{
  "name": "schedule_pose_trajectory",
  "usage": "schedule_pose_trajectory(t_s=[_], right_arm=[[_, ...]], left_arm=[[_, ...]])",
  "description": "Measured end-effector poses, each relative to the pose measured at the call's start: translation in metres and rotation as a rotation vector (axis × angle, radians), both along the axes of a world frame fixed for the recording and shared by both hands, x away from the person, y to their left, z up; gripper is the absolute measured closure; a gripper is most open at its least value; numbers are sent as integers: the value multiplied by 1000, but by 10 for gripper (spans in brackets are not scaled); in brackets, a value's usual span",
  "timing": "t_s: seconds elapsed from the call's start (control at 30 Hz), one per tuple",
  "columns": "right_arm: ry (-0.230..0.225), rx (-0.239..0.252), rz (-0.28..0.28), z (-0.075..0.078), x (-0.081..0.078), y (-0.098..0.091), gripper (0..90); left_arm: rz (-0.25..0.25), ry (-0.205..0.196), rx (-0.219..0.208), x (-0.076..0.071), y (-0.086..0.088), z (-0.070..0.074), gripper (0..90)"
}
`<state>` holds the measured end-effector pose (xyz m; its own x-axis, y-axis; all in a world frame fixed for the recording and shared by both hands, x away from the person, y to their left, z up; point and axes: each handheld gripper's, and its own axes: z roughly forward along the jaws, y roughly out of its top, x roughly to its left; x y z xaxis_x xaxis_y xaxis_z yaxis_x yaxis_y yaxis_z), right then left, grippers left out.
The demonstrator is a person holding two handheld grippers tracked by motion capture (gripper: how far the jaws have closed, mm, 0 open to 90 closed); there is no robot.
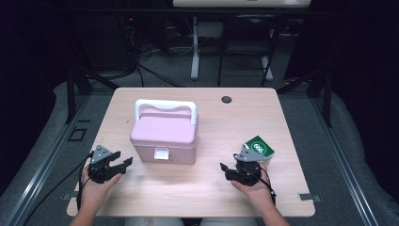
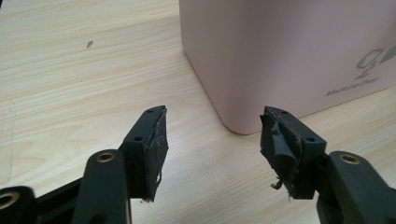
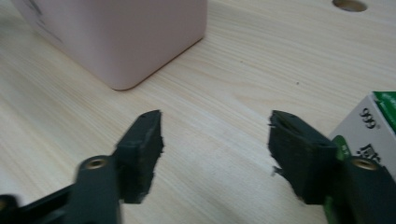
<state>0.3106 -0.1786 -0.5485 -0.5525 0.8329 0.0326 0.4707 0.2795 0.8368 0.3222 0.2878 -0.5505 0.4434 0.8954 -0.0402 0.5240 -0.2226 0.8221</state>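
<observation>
A pink lidded box [image 1: 163, 137] with a white handle and a white front latch stands in the middle of the table. My left gripper [image 1: 123, 164] rests open near its front left corner; in the left gripper view the box [image 2: 289, 51] rises just beyond the empty gap of the gripper [image 2: 212, 133]. A green and white carton [image 1: 258, 149] lies at the right. My right gripper [image 1: 227, 168] is open beside it, with the carton [image 3: 373, 126] just past the right-hand jaw and the pink box [image 3: 121, 32] farther off to the left. Nothing sits between either pair of jaws.
The wooden table [image 1: 207, 197] has a round cable hole [image 1: 227, 99] near its far edge. Beyond it stand dark stands, cables and a white desk leg [image 1: 195, 52]. Grey floor surrounds the table.
</observation>
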Motion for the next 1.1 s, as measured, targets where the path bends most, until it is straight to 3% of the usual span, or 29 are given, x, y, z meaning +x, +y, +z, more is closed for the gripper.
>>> schedule_pose_trajectory(t_s=[0.1,0.13,0.27,0.4,0.47,0.57,0.73,0.9,1.1], right_arm=[[-12,-6,9,-1,0,1,417],[3,-21,27,-2,0,3,417],[6,-56,43,-4,-1,9,415],[-1,-55,41,-4,0,12,416],[33,-79,32,-7,1,15,446],[64,-62,46,-10,3,17,469],[26,-93,61,-10,1,24,498],[18,-57,35,-9,5,23,501],[26,-36,35,-4,10,26,550]], left_arm=[[2,22,-5,1,1,-3,413],[0,36,-7,2,2,-3,442],[-9,36,-26,1,5,-6,462],[-2,39,-39,1,8,-6,463],[7,43,-44,0,10,-4,464],[9,30,-59,-2,12,-3,466],[-3,3,-65,-1,11,1,476],[-19,-4,-48,6,12,5,543],[-20,-3,-89,17,13,15,565]])
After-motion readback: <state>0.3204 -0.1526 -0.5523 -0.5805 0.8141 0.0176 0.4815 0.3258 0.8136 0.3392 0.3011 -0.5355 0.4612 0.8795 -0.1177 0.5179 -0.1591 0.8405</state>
